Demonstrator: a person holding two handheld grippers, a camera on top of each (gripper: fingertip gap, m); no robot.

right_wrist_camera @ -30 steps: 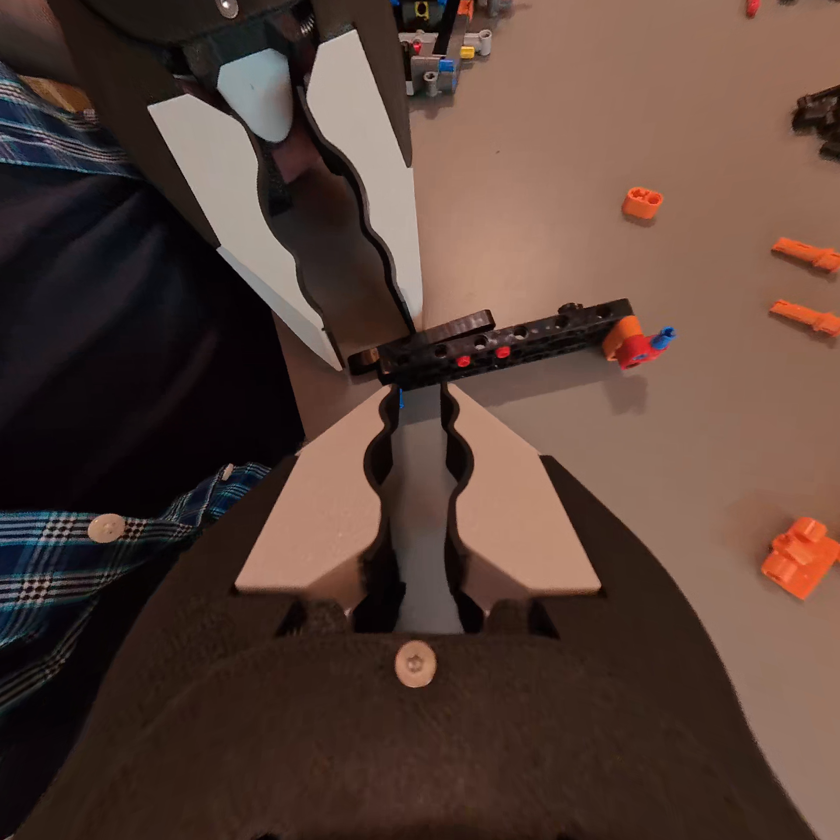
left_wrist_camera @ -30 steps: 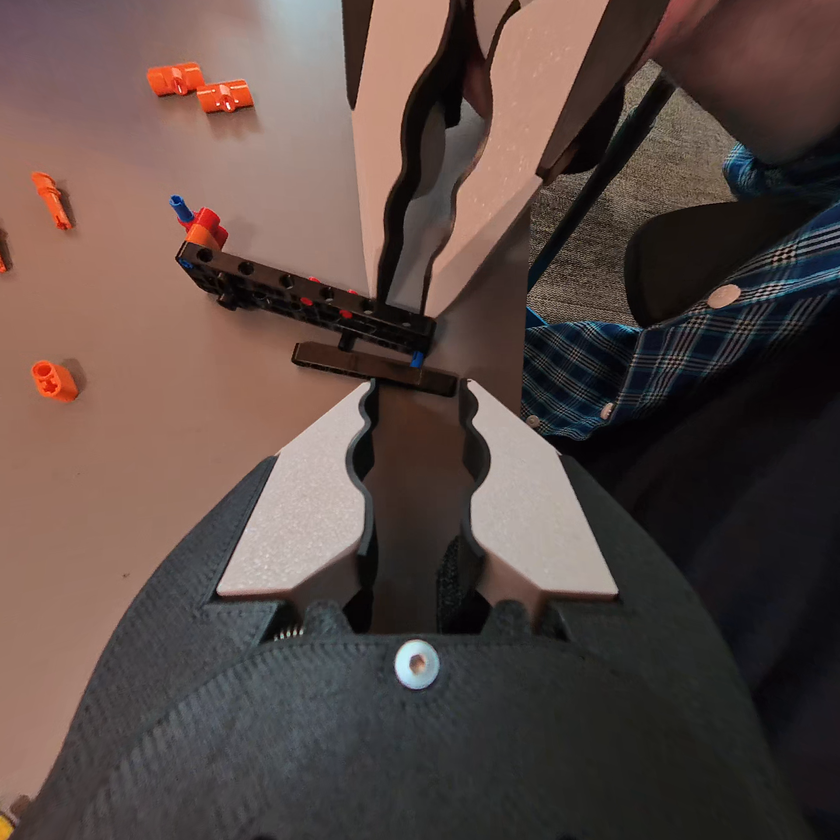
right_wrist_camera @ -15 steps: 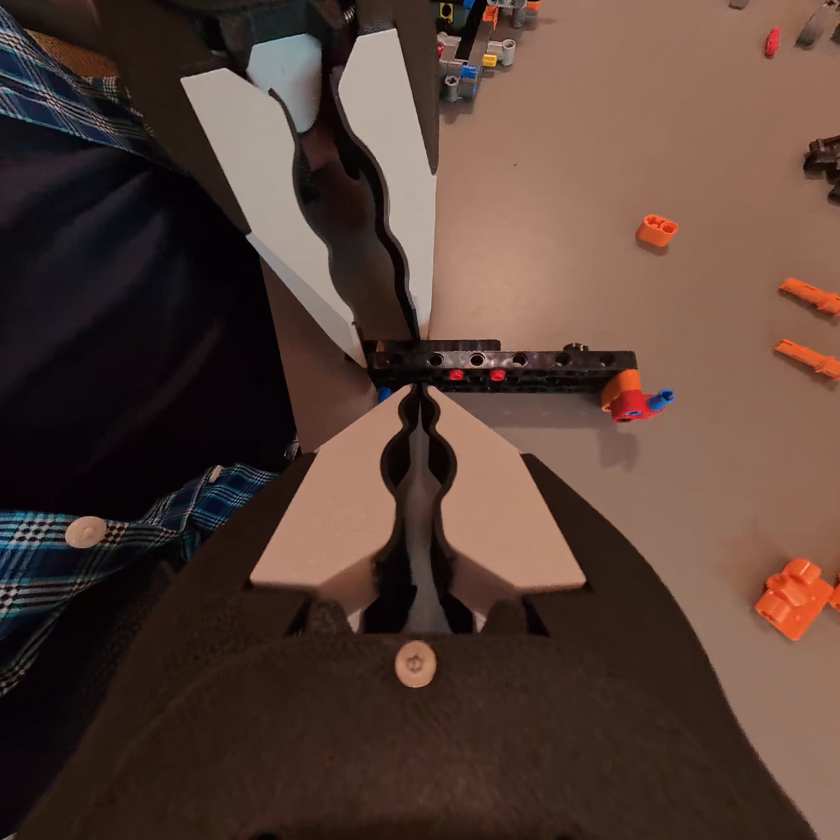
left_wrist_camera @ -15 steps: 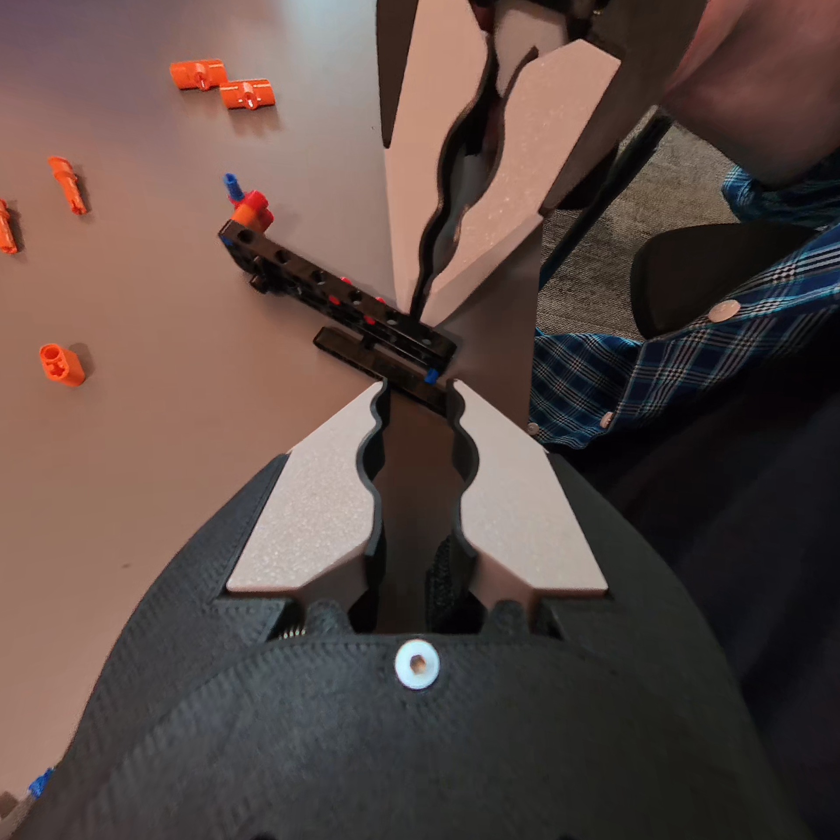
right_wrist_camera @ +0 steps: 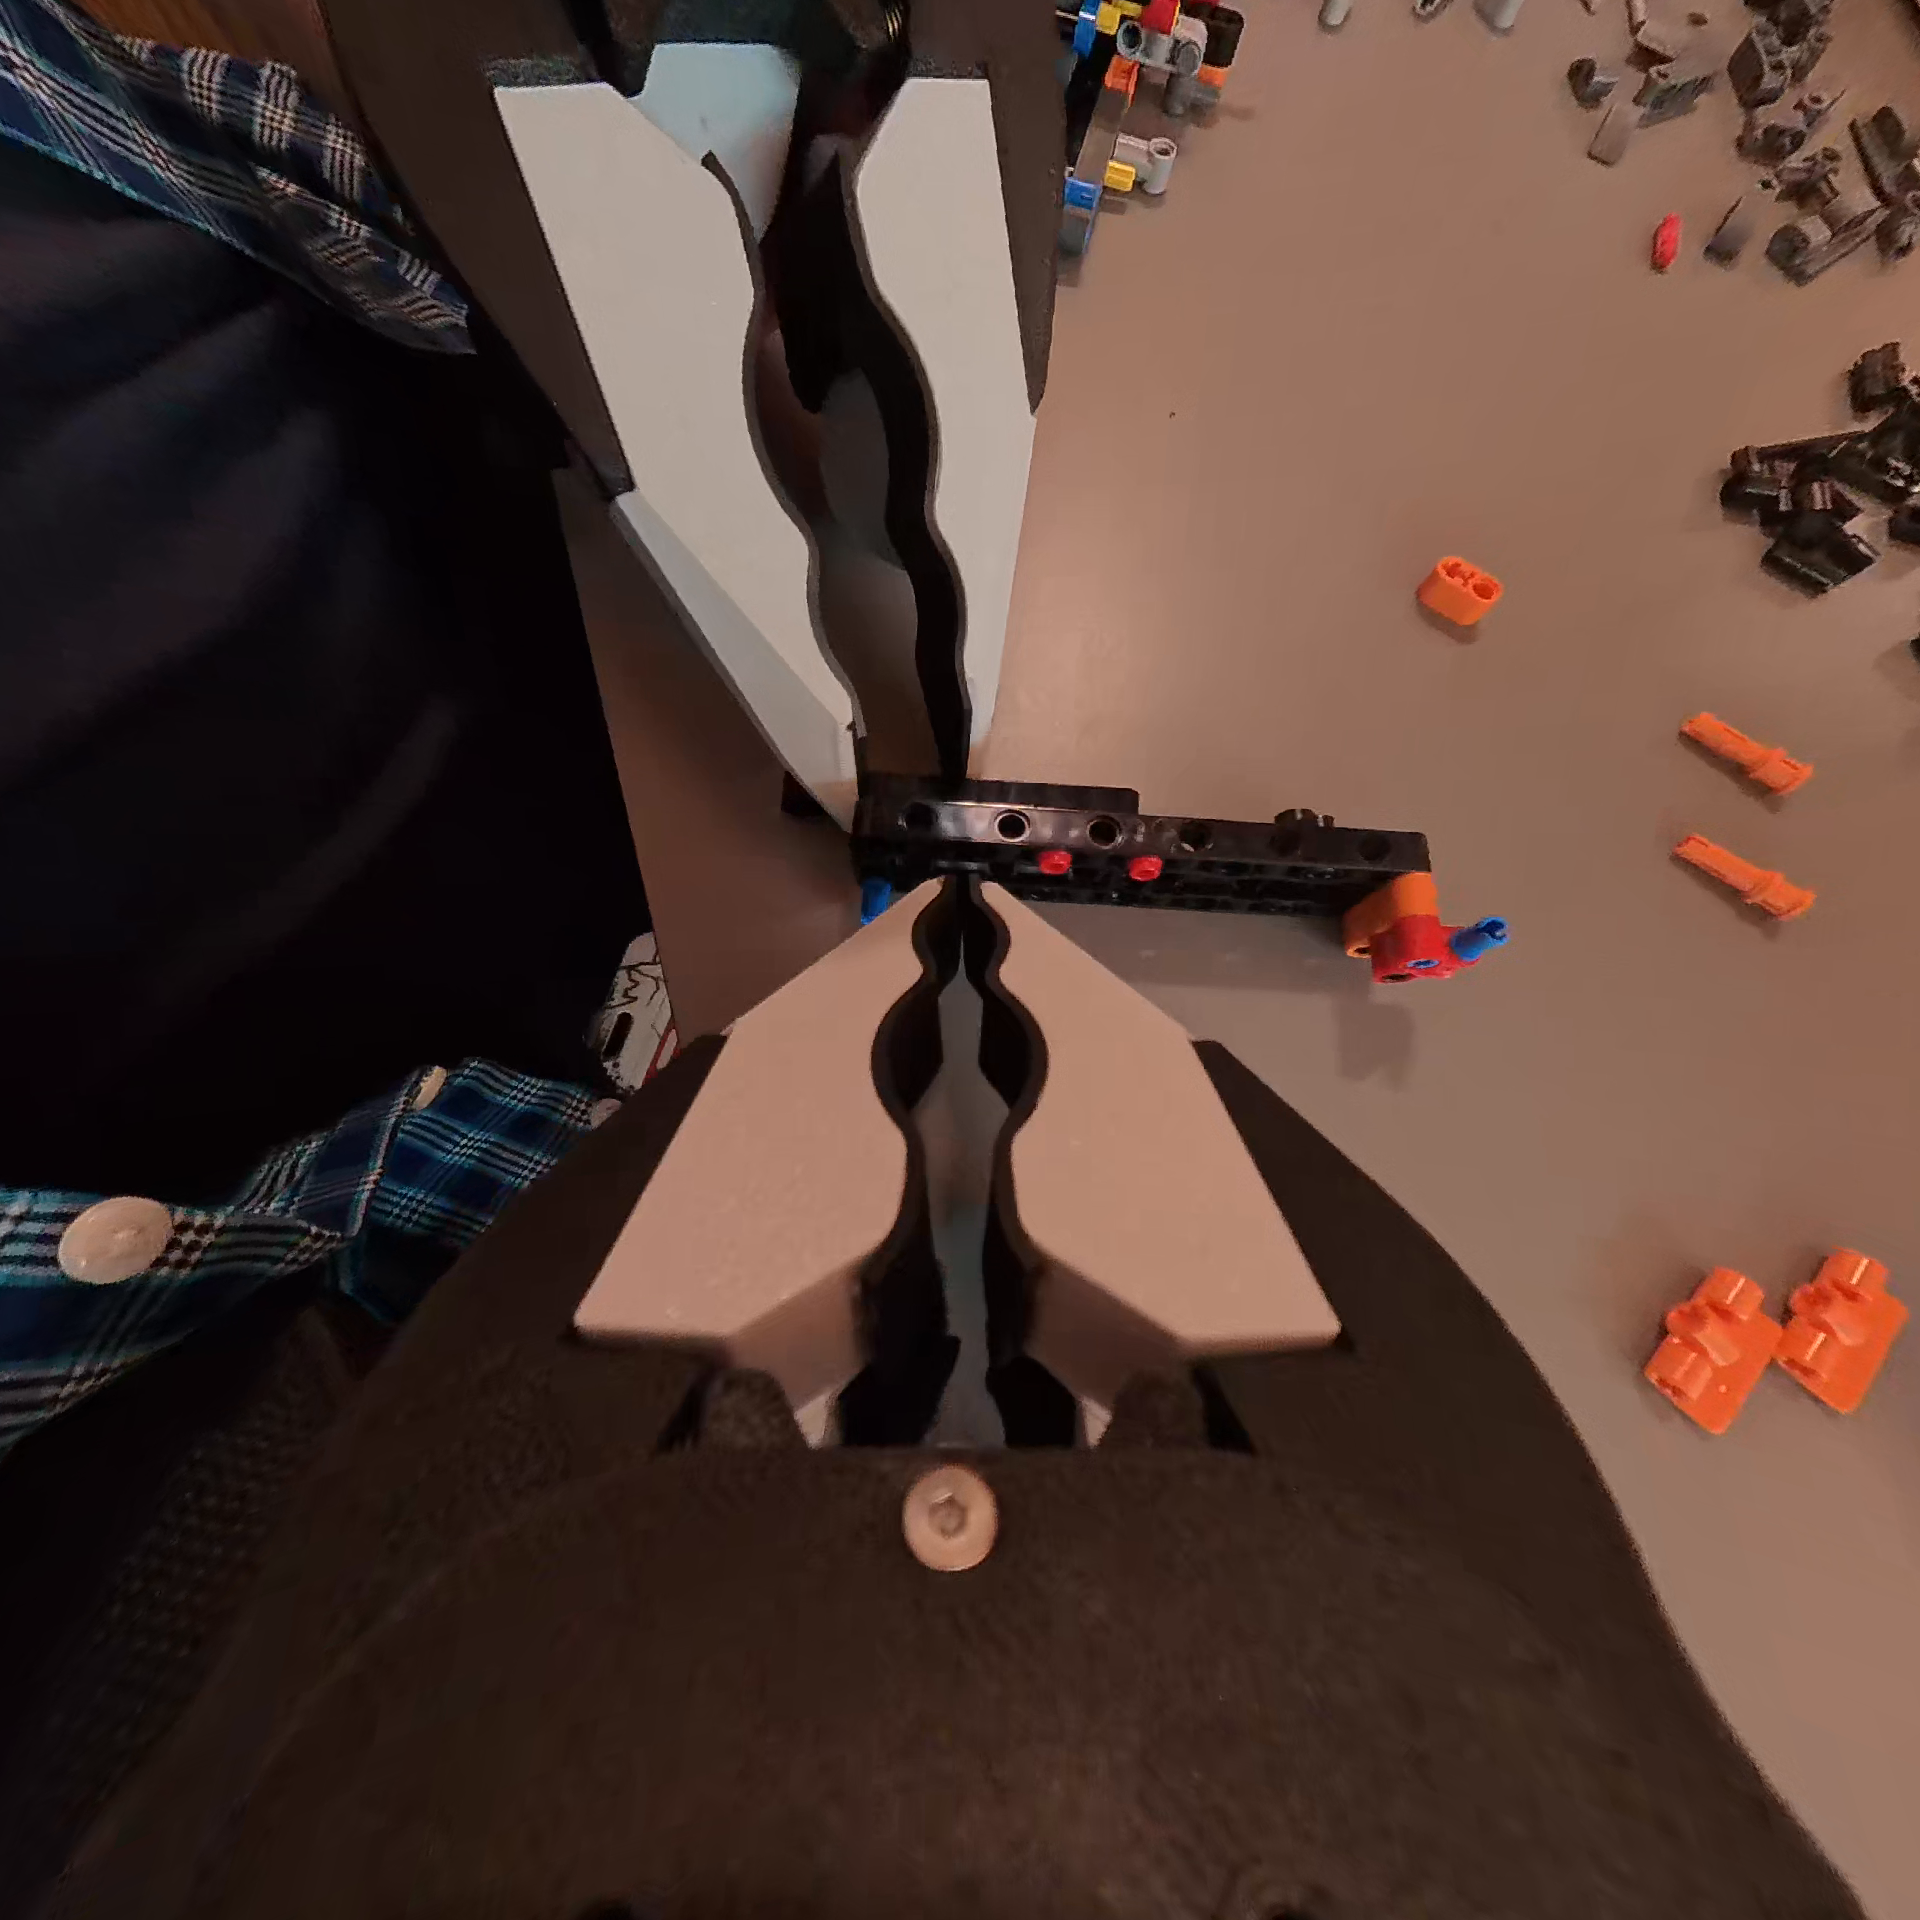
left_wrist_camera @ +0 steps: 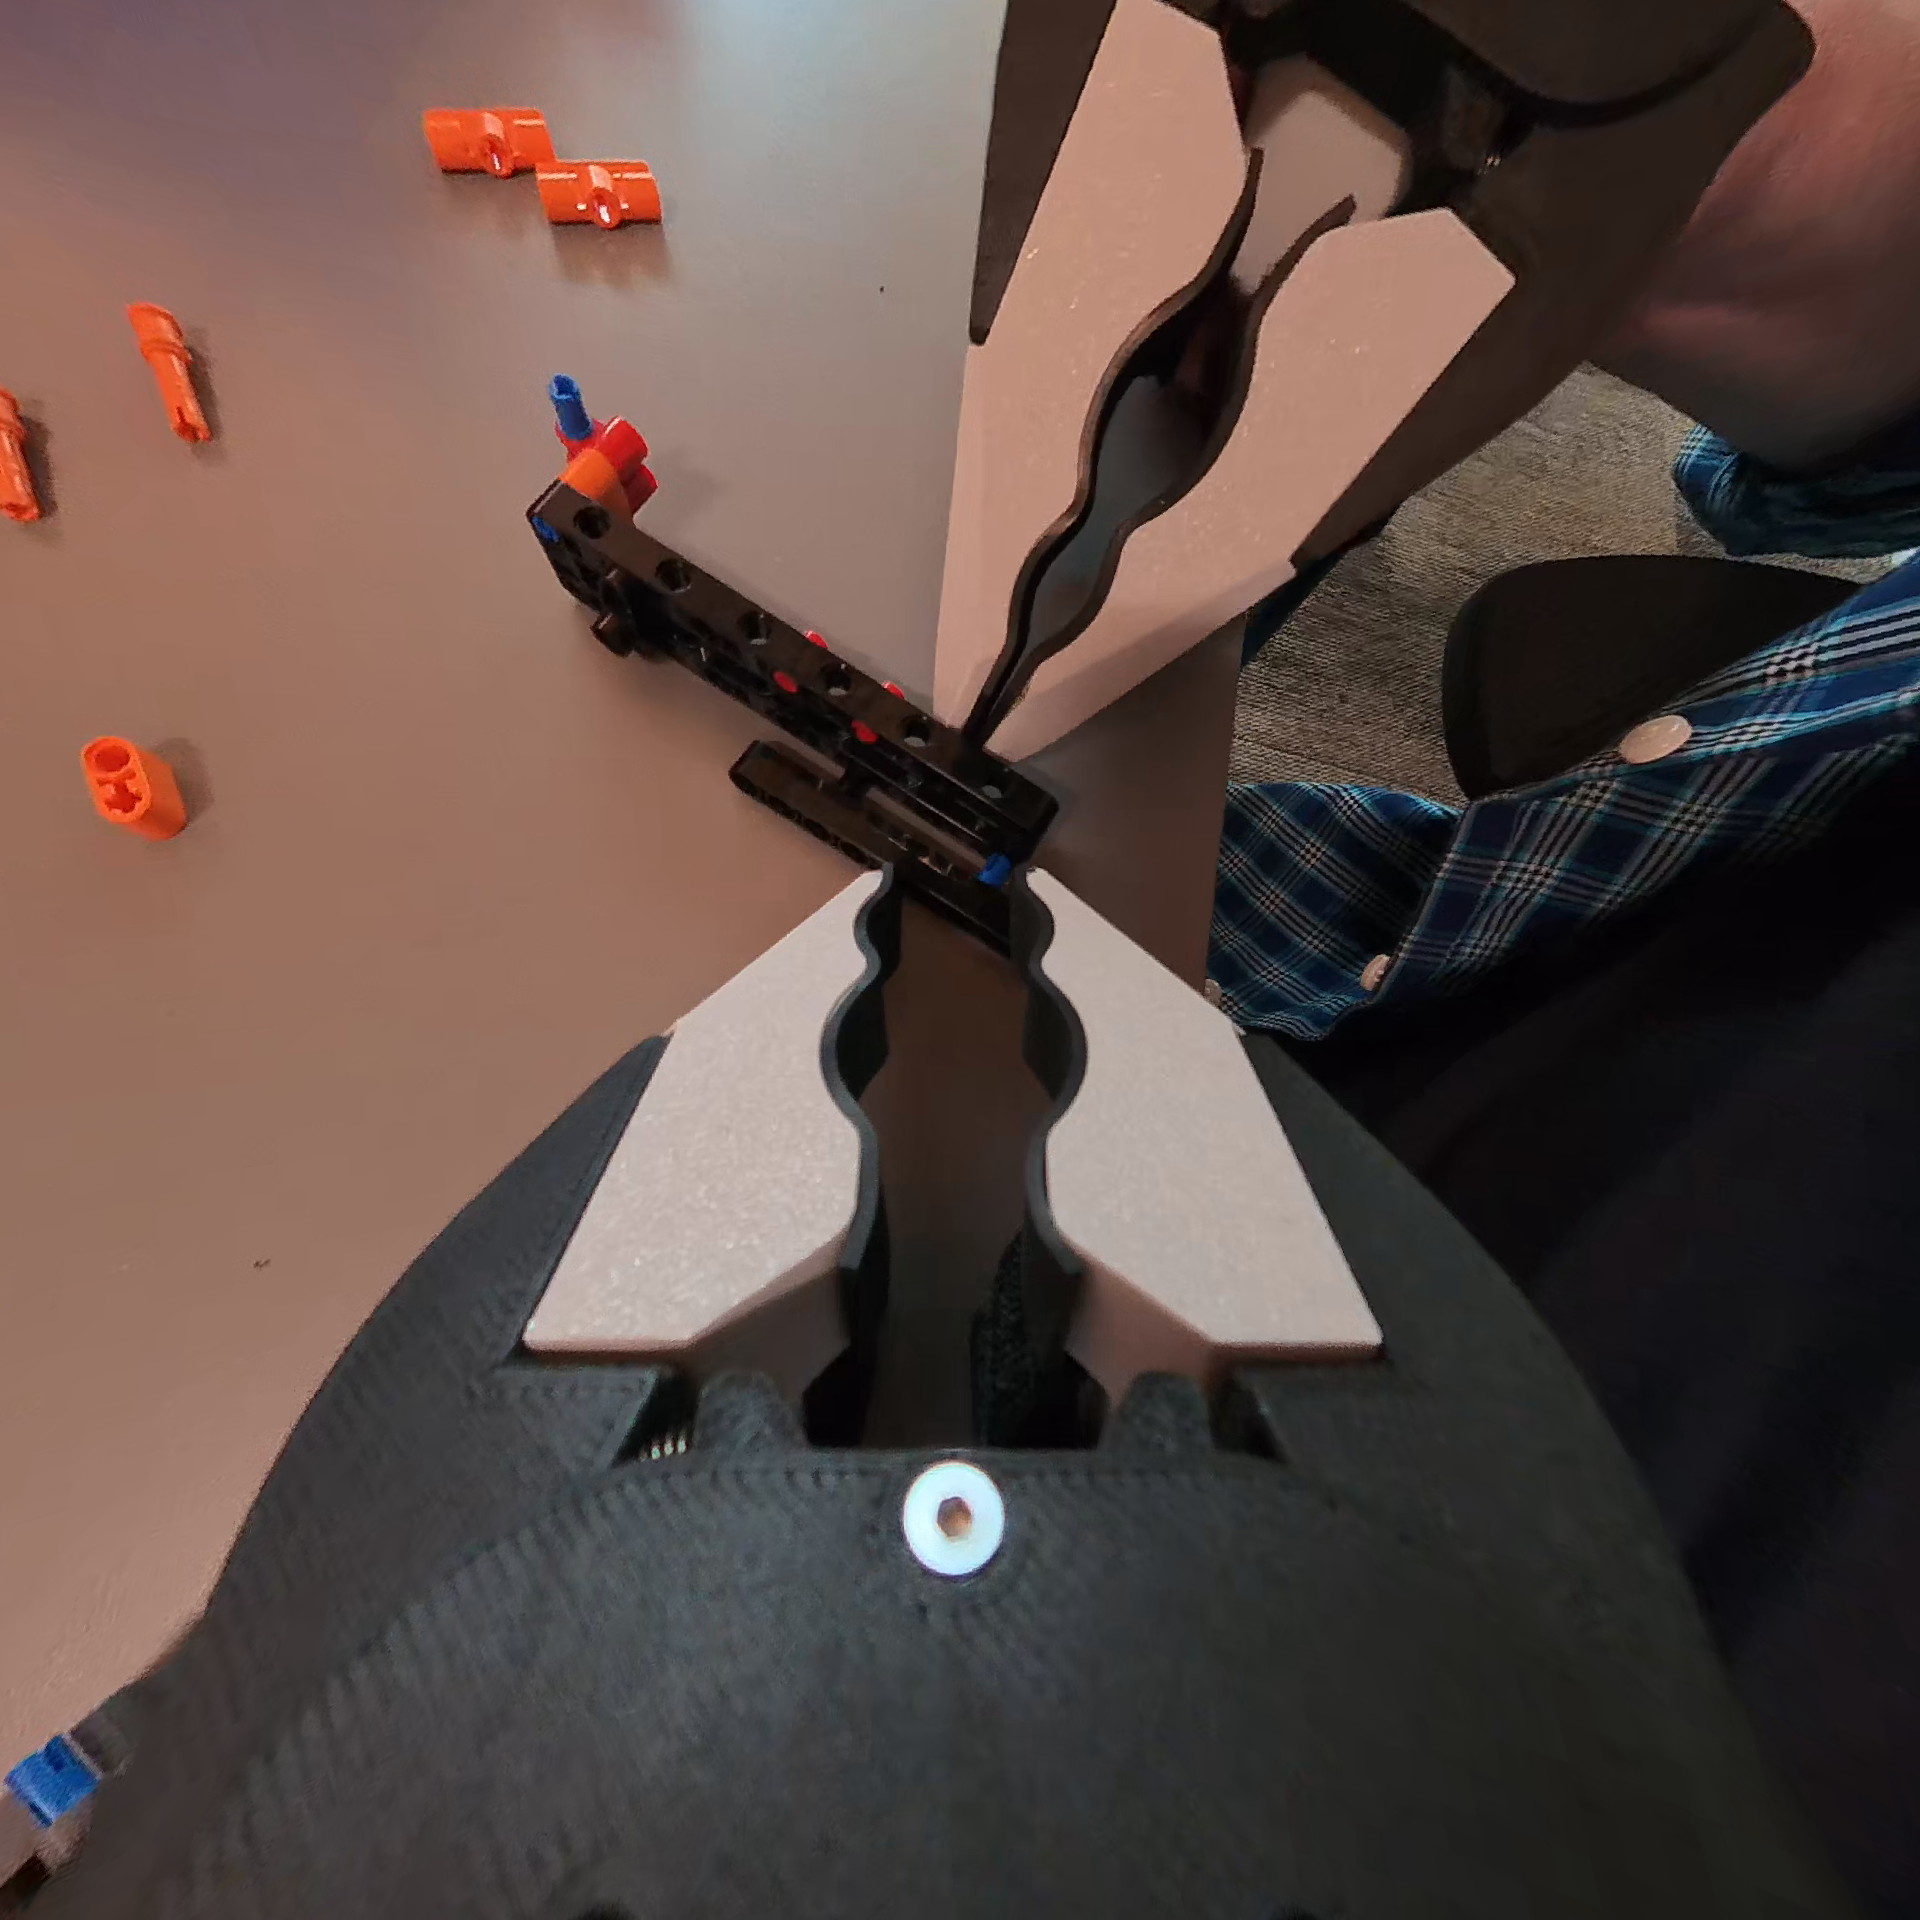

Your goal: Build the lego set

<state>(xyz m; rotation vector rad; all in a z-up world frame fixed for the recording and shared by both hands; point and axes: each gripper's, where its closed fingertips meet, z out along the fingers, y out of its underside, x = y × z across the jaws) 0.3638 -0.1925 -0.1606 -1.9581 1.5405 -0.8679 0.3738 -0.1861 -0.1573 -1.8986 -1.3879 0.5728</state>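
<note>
Nearest in the left wrist view, the left claw [left_wrist_camera: 951, 894] is standing with its jaws apart, its tips straddling a short black beam [left_wrist_camera: 831, 800] without visibly pinching it. That beam is lying flat against the near side of the black lego assembly [left_wrist_camera: 769, 665], at the end by the counter's [left_wrist_camera: 364, 1039] edge. A blue pin [left_wrist_camera: 995, 869] is poking out at that same end.

In the right wrist view, the right claw [right_wrist_camera: 956, 891] is closing almost fully, its tips nipping the lower edge of the assembly [right_wrist_camera: 1143, 857] beside the blue pin [right_wrist_camera: 875, 896]. The left claw [right_wrist_camera: 914, 758] is meeting the assembly from the opposite side.

The assembly is resting on the counter [right_wrist_camera: 1299, 1143], two red pins [right_wrist_camera: 1099, 864] showing in its side. At its far end an orange-and-red connector [right_wrist_camera: 1397, 930] is carrying a blue axle [right_wrist_camera: 1481, 933].

Farther out, loose orange parts are lying well apart from it: two blocks [right_wrist_camera: 1766, 1340], two pins [right_wrist_camera: 1745, 821] and a small connector [right_wrist_camera: 1460, 590]. Beyond those, a black pile [right_wrist_camera: 1829, 499] and a partly built multicoloured model [right_wrist_camera: 1132, 94] are sitting at the far edge. A person's plaid shirt [right_wrist_camera: 208, 1226] is showing beside the counter.
</note>
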